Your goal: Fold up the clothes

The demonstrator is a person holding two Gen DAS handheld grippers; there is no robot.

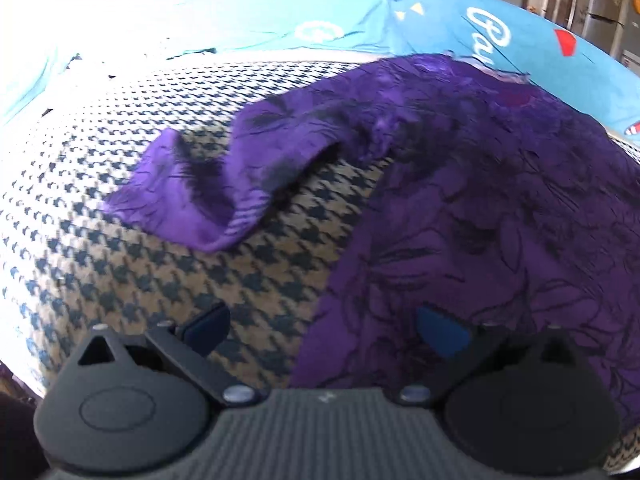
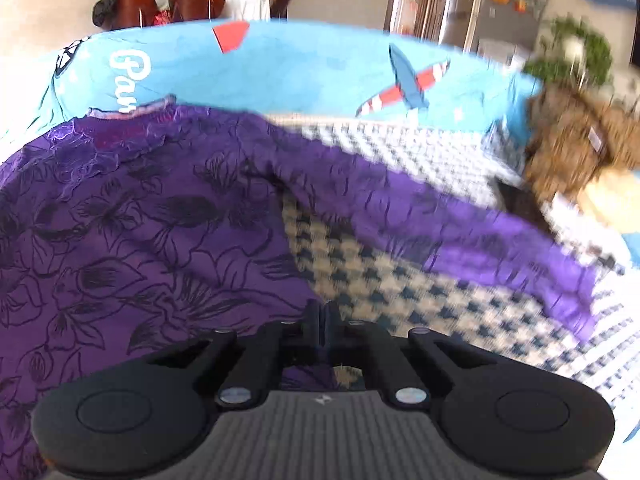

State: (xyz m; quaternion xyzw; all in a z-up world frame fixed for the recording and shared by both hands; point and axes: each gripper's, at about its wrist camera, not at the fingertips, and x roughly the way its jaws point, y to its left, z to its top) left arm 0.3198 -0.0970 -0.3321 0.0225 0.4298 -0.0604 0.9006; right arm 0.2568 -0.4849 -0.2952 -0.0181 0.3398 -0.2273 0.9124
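A purple top with a dark flower print (image 1: 460, 200) lies spread on a houndstooth blanket (image 1: 120, 160). One sleeve (image 1: 208, 192) is bent out to the left in the left wrist view. My left gripper (image 1: 324, 332) is open low over the top's side edge. Its left pad is above the blanket and its right pad above the purple cloth. In the right wrist view the top (image 2: 120, 220) fills the left half and its other sleeve (image 2: 480, 232) stretches away to the right. My right gripper (image 2: 322, 316) is shut, pinching the top's side edge where it meets the blanket (image 2: 400, 288).
A light blue printed sheet (image 1: 280, 12) (image 2: 300, 68) covers the surface behind the blanket. A brown furry toy (image 2: 572, 148) lies at the far right beside the sleeve. Chairs, a cabinet and a plant stand in the room beyond.
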